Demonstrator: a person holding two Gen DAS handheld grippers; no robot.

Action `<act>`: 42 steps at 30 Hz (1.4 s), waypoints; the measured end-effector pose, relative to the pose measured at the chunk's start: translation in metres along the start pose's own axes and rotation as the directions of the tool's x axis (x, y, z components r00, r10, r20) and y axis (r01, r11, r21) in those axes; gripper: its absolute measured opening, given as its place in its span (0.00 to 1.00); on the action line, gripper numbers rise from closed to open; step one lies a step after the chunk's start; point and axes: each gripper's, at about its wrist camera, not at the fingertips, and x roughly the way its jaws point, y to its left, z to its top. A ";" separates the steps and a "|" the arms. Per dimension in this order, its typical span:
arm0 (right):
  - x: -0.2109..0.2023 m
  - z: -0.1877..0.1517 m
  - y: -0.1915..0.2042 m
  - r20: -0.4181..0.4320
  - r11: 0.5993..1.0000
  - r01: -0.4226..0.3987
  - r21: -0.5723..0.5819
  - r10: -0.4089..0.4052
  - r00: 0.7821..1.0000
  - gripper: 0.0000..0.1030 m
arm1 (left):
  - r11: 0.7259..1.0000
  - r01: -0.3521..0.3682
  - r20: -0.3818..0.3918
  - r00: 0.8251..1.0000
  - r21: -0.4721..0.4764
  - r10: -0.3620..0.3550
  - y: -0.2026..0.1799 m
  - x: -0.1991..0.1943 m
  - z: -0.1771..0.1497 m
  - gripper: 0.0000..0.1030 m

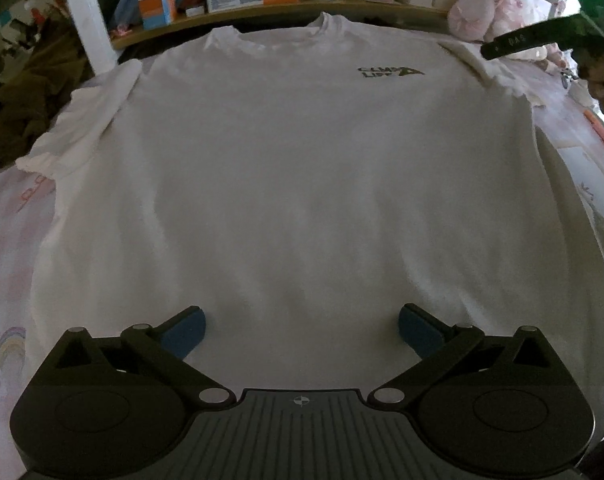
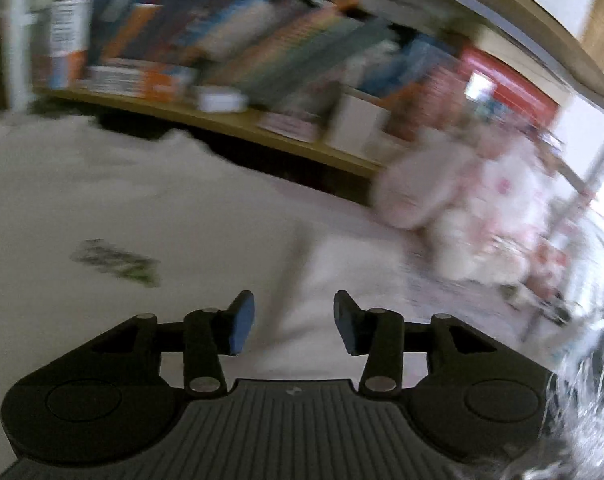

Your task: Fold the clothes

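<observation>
Left gripper (image 1: 300,330): we see its jaws spread wide, with nothing between them, low over the hem at 6 o'clock of the left wrist view.

Right gripper (image 2: 294,322): its jaws stand partly apart and hold nothing; the cloth of the sleeve passes below the gap. In the left wrist view one black finger of it shows at 2 o'clock. The right wrist view is blurred, so we cannot tell whether it touches the cloth.

White T-shirt (image 1: 294,184): it lies flat and face up on the bed (image 1: 10,264), hem nearest to us, collar at 12 o'clock, small dark logo (image 1: 389,73) toward 1 o'clock. No part of the body is folded over.

Sleeves: the left sleeve (image 1: 82,128) lies out and wrinkled at 10 o'clock; the right sleeve (image 1: 497,72) is at 2 o'clock, near the right gripper.

Advice: we judge a good fold needs a grip on the shoulder seam and on the hem of the same side, both lifted together, so that the fold line runs straight.

Shelf (image 1: 286,8): books and boxes stand behind the collar at 12 o'clock.
</observation>
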 end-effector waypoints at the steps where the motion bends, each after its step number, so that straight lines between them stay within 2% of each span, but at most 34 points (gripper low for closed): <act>1: -0.006 -0.002 0.008 0.010 0.999 -0.035 -0.024 0.035 0.999 0.44 | 1.000 -0.007 -0.001 1.000 -0.010 0.007 0.001 -0.001 -0.001 1.00; 5: -0.012 -0.016 0.033 -0.019 0.986 -0.142 -0.083 0.141 0.990 0.46 | 0.997 -0.066 0.002 0.998 -0.049 0.066 0.004 -0.008 -0.007 1.00; 8: -0.013 -0.026 0.049 -0.055 0.970 -0.212 -0.116 0.207 0.977 0.40 | 0.994 -0.093 0.022 0.995 -0.064 0.095 0.002 -0.013 -0.016 1.00; 11: 0.000 -0.028 0.053 -0.085 0.966 -0.233 -0.110 0.224 0.971 0.32 | 0.991 -0.088 0.070 0.993 -0.106 0.096 0.002 -0.011 -0.022 1.00; 14: 0.014 -0.020 0.056 -0.074 0.961 -0.244 -0.126 0.237 0.969 0.30 | 0.985 -0.092 0.076 0.992 -0.146 0.104 0.003 -0.009 -0.020 1.00; 17: 0.026 -0.009 0.045 -0.080 0.965 -0.243 -0.094 0.236 0.968 0.29 | 0.981 -0.110 0.070 0.990 -0.160 0.122 0.001 -0.010 -0.021 1.00; 20: 0.028 -0.013 0.012 -0.085 0.978 -0.210 0.015 0.210 0.974 0.29 | 0.977 -0.116 0.068 0.989 -0.180 0.130 0.001 -0.014 -0.027 1.00; 23: 0.025 -0.031 -0.032 -0.096 0.978 -0.156 0.135 0.170 0.981 0.29 | 0.972 -0.122 0.067 0.988 -0.200 0.137 0.001 -0.017 -0.033 1.00; 25: 0.024 -0.044 -0.067 -0.110 0.970 -0.100 0.220 0.126 0.986 0.29 | 0.971 -0.127 0.062 0.988 -0.202 0.142 0.000 -0.018 -0.034 1.00; 28: 0.034 -0.053 -0.106 -0.151 0.964 -0.003 0.267 0.045 0.988 0.31 | 0.970 -0.133 0.056 0.988 -0.204 0.147 0.000 -0.018 -0.033 1.00; 30: 0.043 -0.053 -0.113 -0.167 0.968 0.007 0.249 0.035 0.985 0.31 | 0.968 -0.137 0.053 0.987 -0.209 0.151 -0.001 -0.018 -0.033 1.00; 31: 0.048 -0.052 -0.116 -0.175 0.971 0.013 0.240 0.030 0.984 0.28 | 0.968 -0.139 0.051 0.987 -0.211 0.153 -0.002 -0.018 -0.033 1.00; 33: 0.053 -0.051 -0.118 -0.173 0.973 0.004 0.230 0.037 0.984 0.20 | 0.967 -0.141 0.046 0.987 -0.213 0.154 -0.002 -0.019 -0.033 1.00; 35: 0.050 -0.050 -0.117 -0.181 0.975 -0.008 0.221 0.049 0.982 0.06 | 0.966 -0.143 0.041 0.987 -0.217 0.155 -0.002 -0.019 -0.033 1.00; 40: 0.011 -0.061 -0.123 -0.143 0.953 0.047 0.300 -0.004 0.990 0.06 | 0.964 -0.150 0.039 0.986 -0.218 0.162 -0.003 -0.020 -0.034 1.00; 42: 0.002 -0.068 -0.116 -0.151 0.959 0.044 0.279 -0.001 0.988 0.06 | 0.964 -0.153 0.037 0.986 -0.216 0.165 -0.004 -0.020 -0.035 1.00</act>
